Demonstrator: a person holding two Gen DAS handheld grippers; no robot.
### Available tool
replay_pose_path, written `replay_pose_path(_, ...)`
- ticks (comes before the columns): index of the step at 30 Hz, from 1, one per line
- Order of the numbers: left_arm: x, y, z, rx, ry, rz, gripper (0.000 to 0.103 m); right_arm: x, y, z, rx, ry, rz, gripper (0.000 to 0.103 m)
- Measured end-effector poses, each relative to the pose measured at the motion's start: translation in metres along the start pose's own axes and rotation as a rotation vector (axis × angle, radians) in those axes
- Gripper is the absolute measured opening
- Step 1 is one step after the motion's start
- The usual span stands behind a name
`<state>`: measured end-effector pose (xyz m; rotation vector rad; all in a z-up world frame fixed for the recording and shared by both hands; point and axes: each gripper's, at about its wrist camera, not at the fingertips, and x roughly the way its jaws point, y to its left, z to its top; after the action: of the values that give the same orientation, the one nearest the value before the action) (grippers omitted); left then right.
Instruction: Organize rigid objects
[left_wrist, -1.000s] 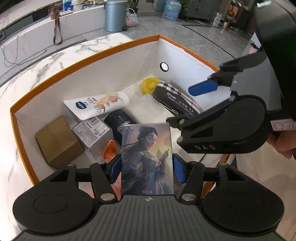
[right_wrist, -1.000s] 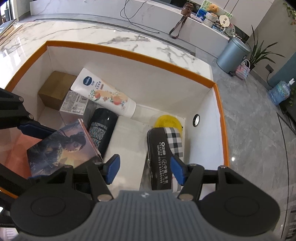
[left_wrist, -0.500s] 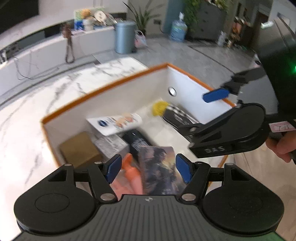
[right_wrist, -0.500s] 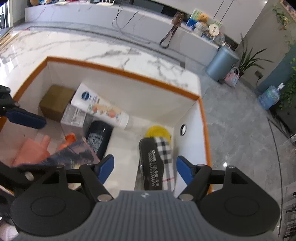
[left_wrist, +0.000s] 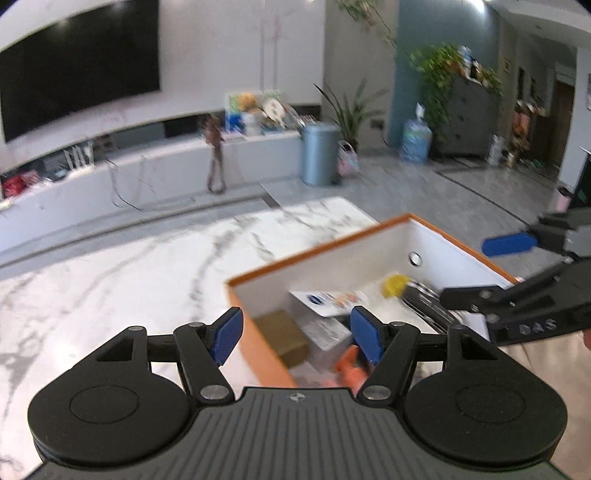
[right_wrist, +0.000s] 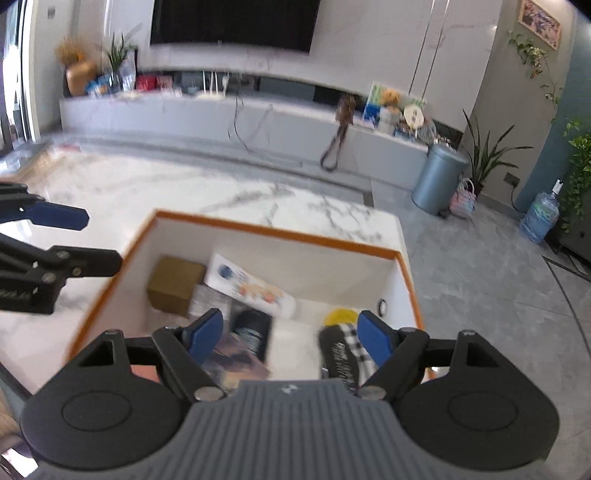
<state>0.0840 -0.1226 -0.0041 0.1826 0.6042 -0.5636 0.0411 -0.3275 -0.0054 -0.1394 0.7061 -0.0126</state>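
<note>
- Tongs on the left stood wide apart with nothing between the blue pads, raised above the near-left corner of the orange-rimmed box.
- Tongs on the right were equally wide and empty, hanging over the near end of the box; both views were blurred.
- The box sat on a white marble worktop, toward its right end.
- Inside, a brown carton lay in the far-left corner, with a small printed grey box just beside it on the right.
- A white lotion tube lay slanted along the far wall, its cap end above a black cylindrical can.
- The picture card lay near the can's left, at the near side, partly hidden behind the right tongs' body.
- A black-and-plaid case lay along the right wall, with a yellow object touching its far end.
- Something orange showed at the near side in the left view, too blurred to name.
- A grey bin stood on the floor well beyond the worktop.
</note>
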Motion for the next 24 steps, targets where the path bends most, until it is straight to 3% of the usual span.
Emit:
replay_pose_path(6, -0.020, 0.010, -0.015, -0.030, -0.095, 0.086, 0.078, -0.017, 0.018, -0.023, 0.083, -0.115, 0.031, 0.081)
replay_pose_path(10, -0.025, 0.018, -0.026, -0.084, -0.122, 0.143, 0.078, -0.021, 0.027, -0.043, 0.140, -0.168, -0.006, 0.085)
replay_pose_path(16, -0.027, 0.031, -0.047, -0.136, -0.139, 0.226, 0.080, -0.017, 0.037, -0.070, 0.196, -0.196, -0.054, 0.086)
replay_pose_path(24, -0.032, 0.037, -0.073, -0.140, -0.170, 0.310, 0.089, -0.004, 0.035, -0.084, 0.208, -0.233, -0.082, 0.094)
